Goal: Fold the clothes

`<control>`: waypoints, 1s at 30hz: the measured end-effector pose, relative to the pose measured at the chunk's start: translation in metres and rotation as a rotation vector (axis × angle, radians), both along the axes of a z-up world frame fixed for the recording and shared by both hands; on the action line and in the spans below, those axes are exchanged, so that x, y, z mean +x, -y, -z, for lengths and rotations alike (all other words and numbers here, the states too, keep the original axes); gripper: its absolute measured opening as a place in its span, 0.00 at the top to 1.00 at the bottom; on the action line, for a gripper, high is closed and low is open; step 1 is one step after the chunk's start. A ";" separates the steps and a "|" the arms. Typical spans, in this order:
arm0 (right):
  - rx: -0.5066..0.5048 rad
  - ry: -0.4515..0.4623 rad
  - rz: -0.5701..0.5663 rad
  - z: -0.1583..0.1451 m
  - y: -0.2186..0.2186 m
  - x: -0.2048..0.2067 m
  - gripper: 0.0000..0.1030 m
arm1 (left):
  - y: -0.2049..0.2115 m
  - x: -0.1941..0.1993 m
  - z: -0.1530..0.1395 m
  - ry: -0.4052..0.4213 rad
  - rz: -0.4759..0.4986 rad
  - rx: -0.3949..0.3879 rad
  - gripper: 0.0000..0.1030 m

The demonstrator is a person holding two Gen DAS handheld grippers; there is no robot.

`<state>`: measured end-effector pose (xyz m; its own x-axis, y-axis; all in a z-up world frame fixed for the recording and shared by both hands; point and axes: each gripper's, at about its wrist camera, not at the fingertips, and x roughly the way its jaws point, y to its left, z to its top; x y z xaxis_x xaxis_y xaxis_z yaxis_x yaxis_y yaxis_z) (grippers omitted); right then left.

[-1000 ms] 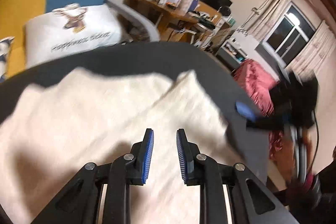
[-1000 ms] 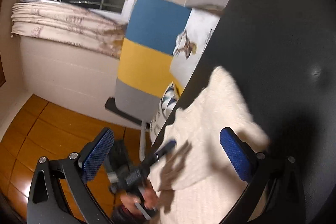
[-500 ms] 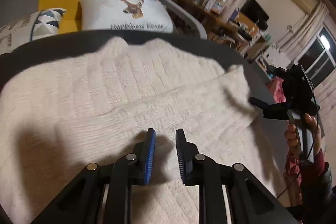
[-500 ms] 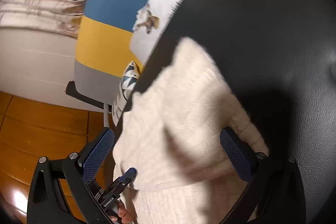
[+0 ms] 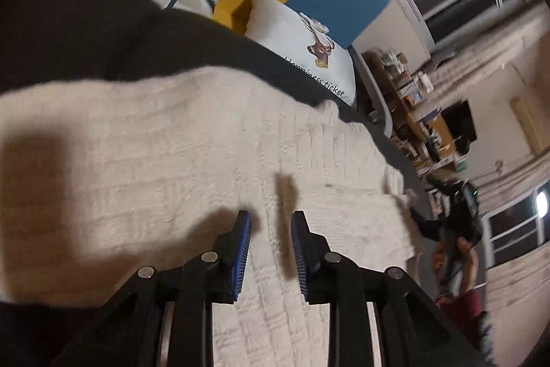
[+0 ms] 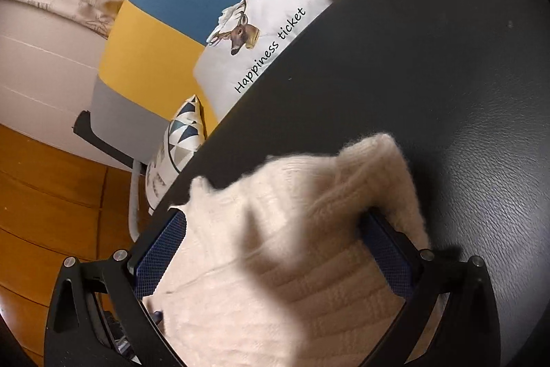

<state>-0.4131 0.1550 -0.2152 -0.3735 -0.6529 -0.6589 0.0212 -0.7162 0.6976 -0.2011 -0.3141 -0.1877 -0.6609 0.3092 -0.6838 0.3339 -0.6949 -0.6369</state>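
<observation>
A cream knitted sweater (image 5: 172, 143) lies spread on a round dark table (image 5: 86, 33). My left gripper (image 5: 271, 220) hovers low over the middle of the knit. Its blue pads stand a narrow gap apart, its jaws are opening, and nothing is pinched between them. At the sweater's right edge a hand (image 5: 460, 255) holds the other gripper. In the right wrist view the right gripper (image 6: 275, 239) is wide open, astride a corner of the sweater (image 6: 292, 263). The knit lies between its fingers and drapes over the right pad (image 6: 388, 257), unpressed.
Behind the table (image 6: 447, 74) stands a sofa with a blue, yellow and grey back (image 6: 154, 33). It holds a white deer cushion (image 6: 261, 36) and a triangle-patterned cushion (image 6: 178, 140). A cluttered desk (image 5: 412, 98), windows and curtains are far right; the floor (image 6: 41, 195) is wooden.
The left gripper slid across the sweater and rolled, so its view tilted; its pads stand slightly wider apart. The right gripper came down onto the sweater's corner, which now sits between its fingers.
</observation>
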 end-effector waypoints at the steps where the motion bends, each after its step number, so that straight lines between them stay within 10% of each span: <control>1: -0.001 -0.011 -0.002 -0.003 0.000 0.003 0.00 | 0.001 0.000 0.002 0.002 0.003 0.021 0.76; 13: -0.089 -0.047 -0.075 -0.023 0.008 0.048 0.00 | -0.008 -0.036 0.022 0.024 0.037 0.211 0.74; 15: -0.094 -0.032 -0.060 -0.018 0.006 0.050 0.00 | -0.012 -0.041 0.018 0.015 0.036 0.159 0.95; 22: -0.151 -0.021 0.117 -0.014 -0.037 0.054 0.00 | -0.012 -0.029 -0.019 -0.103 -0.015 -0.013 0.96; 30: -0.236 -0.020 0.075 -0.016 -0.038 0.034 0.00 | -0.023 -0.043 0.003 0.023 0.048 -0.113 0.95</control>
<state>-0.3792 0.1931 -0.1991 -0.4384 -0.7578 -0.4832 -0.0107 -0.5332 0.8459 -0.2443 -0.2909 -0.1903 -0.6308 0.2602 -0.7311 0.3126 -0.7771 -0.5463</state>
